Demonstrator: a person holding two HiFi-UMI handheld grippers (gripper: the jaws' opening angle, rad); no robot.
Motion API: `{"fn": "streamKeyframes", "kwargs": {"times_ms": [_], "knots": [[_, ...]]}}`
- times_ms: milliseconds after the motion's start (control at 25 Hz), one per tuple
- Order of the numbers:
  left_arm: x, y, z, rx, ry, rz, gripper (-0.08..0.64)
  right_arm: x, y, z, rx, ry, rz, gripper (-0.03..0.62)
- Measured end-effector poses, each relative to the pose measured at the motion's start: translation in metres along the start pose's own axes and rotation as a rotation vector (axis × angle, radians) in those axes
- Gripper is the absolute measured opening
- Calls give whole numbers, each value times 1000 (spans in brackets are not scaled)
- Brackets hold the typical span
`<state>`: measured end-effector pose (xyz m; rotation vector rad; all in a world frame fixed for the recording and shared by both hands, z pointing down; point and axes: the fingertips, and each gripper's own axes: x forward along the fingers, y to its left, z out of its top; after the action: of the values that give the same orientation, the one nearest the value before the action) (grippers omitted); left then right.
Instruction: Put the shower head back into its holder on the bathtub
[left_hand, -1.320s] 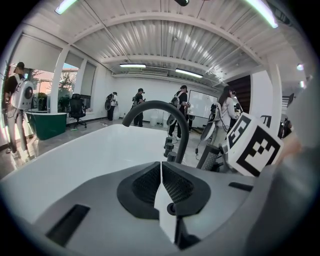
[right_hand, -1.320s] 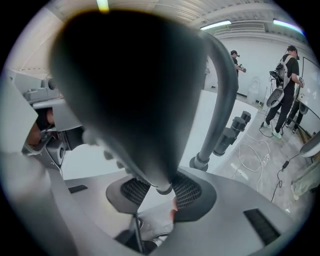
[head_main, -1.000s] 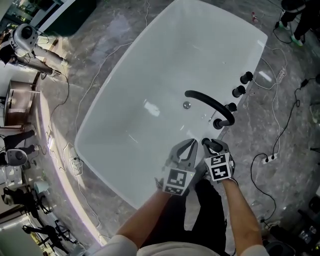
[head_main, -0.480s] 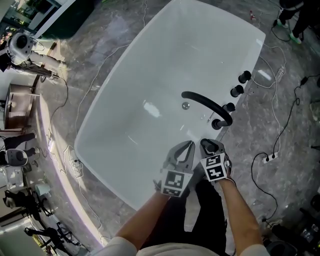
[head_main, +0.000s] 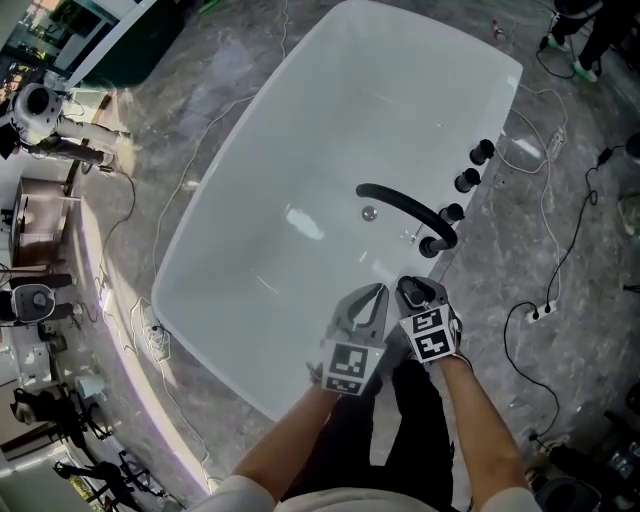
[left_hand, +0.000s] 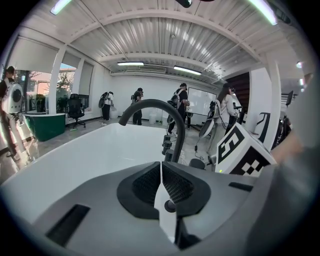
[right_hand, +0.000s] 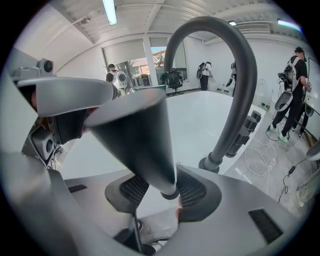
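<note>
Right gripper view: right gripper (right_hand: 167, 190) clamps the shower head (right_hand: 132, 130), just this side of the spout (right_hand: 245, 75); left gripper (left_hand: 161, 184) closed, empty. Lower it plumb, slowly (holder hardly shows).

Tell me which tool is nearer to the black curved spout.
Right. The right tool, shut on the shower head, sits just short of the spout at its base; the left tool, shut and empty, is beside it, farther from that base.

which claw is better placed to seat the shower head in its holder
Right: the right claw is shut on the shower head beside the black spout; the left claw is shut, empty.
</note>
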<state>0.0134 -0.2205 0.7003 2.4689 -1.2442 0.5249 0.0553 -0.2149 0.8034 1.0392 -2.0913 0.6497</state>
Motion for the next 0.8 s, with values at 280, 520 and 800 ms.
{"fn": "streamKeyframes", "kwargs": {"times_ms": [280, 520, 800], "knots": [[-5, -11, 3, -3, 7, -14, 15, -26, 1, 6, 45, -51, -14, 150], [-14, -27, 25, 4, 7, -27, 15, -75, 2, 28, 86, -140, -39, 150], [-67, -65, 91, -9, -4, -92, 15, -180, 19, 98, 136, -341, -67, 146]]}}
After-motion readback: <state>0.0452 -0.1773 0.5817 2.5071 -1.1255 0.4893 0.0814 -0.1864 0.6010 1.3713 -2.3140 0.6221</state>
